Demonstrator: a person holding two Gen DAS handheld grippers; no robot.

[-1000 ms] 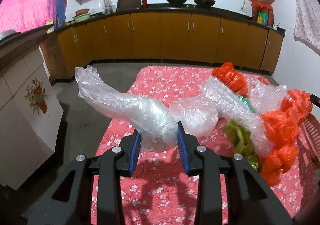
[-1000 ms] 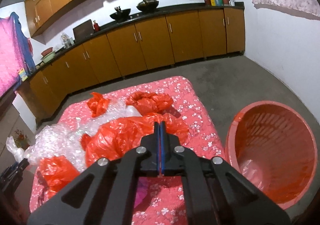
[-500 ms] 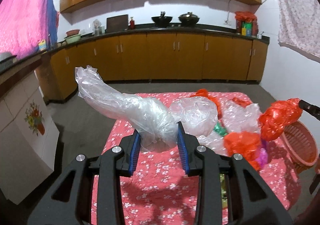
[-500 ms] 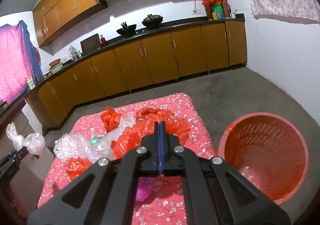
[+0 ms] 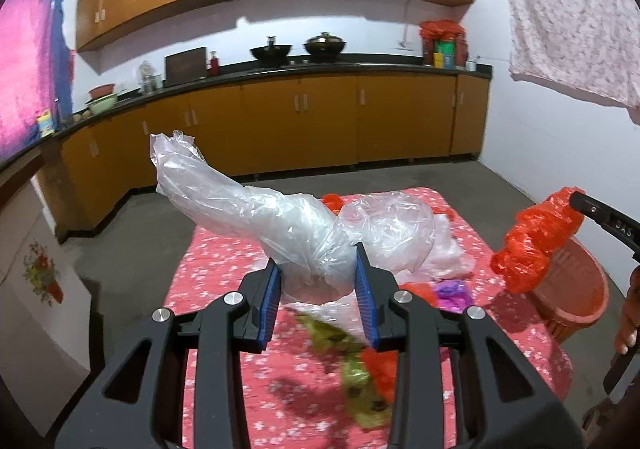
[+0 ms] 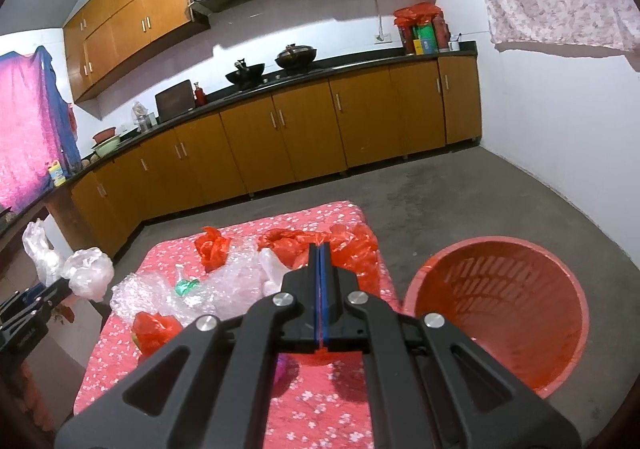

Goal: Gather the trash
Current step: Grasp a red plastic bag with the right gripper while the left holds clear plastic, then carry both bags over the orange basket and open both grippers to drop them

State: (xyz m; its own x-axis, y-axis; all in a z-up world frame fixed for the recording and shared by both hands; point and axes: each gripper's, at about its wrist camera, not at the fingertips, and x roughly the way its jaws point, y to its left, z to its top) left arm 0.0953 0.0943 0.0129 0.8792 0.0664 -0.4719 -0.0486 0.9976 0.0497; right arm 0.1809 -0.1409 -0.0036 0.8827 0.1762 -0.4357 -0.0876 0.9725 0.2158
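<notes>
Jaws of your left gripper (image 5: 316, 281) clamp clear plastic bag (image 5: 256, 217); right gripper (image 6: 321, 273) pinches red bag (image 5: 536, 241), basket (image 6: 496, 313) right of jaws. Light, soft, slippery: grip bunched folds.

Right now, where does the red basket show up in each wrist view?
Left wrist: the red basket sits at the right edge, on the floor beside the table, partly behind the red bag held by the right gripper.
Right wrist: it fills the lower right, open mouth facing the camera.
Shared landmark: the pink floral tablecloth.
</notes>
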